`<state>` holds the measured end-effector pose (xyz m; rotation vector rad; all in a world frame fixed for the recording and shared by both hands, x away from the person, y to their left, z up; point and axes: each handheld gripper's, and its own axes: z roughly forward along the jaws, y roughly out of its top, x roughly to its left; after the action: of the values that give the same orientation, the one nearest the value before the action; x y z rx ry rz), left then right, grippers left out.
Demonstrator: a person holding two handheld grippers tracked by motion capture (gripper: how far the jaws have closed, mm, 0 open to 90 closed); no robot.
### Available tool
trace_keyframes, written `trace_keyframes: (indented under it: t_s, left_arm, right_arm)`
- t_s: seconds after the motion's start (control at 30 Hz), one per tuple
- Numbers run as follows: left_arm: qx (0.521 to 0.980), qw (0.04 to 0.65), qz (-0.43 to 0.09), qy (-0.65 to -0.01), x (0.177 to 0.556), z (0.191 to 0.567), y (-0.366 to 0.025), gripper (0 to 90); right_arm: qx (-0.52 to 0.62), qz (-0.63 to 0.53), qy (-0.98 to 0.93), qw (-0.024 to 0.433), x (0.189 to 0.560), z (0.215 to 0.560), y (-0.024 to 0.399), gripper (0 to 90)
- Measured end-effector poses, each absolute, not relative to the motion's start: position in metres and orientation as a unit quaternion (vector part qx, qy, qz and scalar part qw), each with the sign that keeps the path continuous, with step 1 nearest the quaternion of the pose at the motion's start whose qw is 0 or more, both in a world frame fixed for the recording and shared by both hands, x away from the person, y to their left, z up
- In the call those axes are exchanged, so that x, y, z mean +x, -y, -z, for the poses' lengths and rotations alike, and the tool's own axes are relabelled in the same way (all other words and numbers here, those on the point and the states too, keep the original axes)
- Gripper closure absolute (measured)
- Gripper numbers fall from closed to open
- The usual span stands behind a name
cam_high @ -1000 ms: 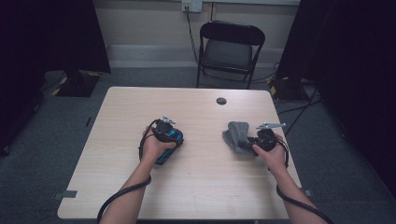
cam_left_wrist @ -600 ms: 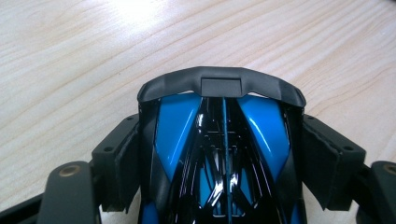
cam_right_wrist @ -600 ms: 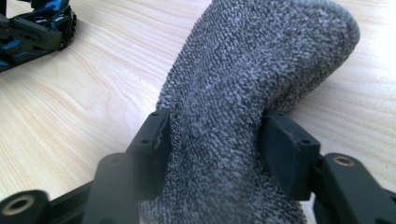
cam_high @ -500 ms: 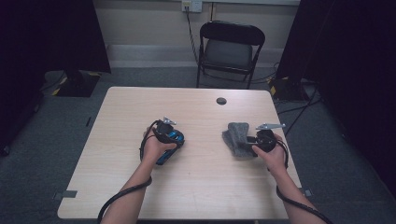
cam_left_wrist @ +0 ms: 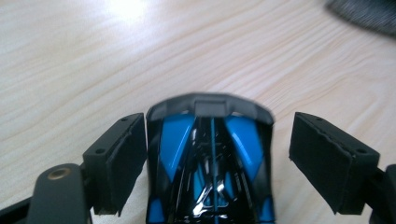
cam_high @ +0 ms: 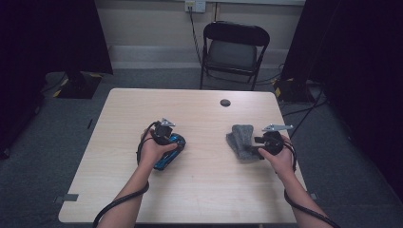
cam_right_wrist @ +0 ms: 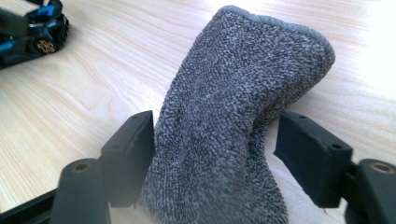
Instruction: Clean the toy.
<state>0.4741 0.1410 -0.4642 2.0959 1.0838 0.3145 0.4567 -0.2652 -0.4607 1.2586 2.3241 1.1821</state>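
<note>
1. From the high view, the left gripper (cam_high: pixel 172 142) sits over a blue and black toy car (cam_high: pixel 167 154) a little left of the middle of the pale wood worktop (cam_high: pixel 199 190), and the right gripper (cam_high: pixel 252 148) points at a grey cloth (cam_high: pixel 241 138) towards the right side.
2. The left gripper view brings what the high view cannot: the car (cam_left_wrist: pixel 210 158) lies nose-forward between the fingers (cam_left_wrist: pixel 119 158), which have just been opening; the left pad is right against the car's side, and a clear gap shows between the car and the right pad.
3. The right gripper view does the same for the cloth (cam_right_wrist: pixel 238 107): it lies rumpled between the fingers (cam_right_wrist: pixel 310 156), rising in a fold away from the camera. These fingers have just been opening too; the left pad touches the fabric and the right pad stands off it.
4. That same view catches the car (cam_right_wrist: pixel 30 32) far off at top left, well apart from the cloth.
5. Edges, from above: the cloth lies near the right edge, the car well in from every edge.
6. Open room: bare wood runs between the two things, across the near strip and up to a dark round grommet (cam_high: pixel 225 102) near the far edge.
7. Beyond the far edge stands a black folding chair (cam_high: pixel 233 50).
</note>
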Motion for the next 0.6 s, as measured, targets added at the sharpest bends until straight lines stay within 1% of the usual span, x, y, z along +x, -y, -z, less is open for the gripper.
trace_keyframes:
  t_s: [0.13, 0.3, 0.6]
  left_arm:
    - [0.819, 0.371, -0.122, -0.419, 0.472, 0.460, -0.144, 18.9]
    - [0.814, 0.383, -0.120, -0.420, 0.468, 0.451, -0.144, 18.9]
    - [0.824, 0.394, -0.108, -0.392, 0.451, 0.436, -0.142, 18.2]
  right_arm:
    - [0.422, -0.400, -0.803, 0.128, 0.455, 0.459, 0.262, 26.8]
    - [0.416, -0.402, -0.807, 0.122, 0.453, 0.457, 0.257, 25.5]
    - [0.395, -0.409, -0.815, 0.114, 0.446, 0.447, 0.248, 21.0]
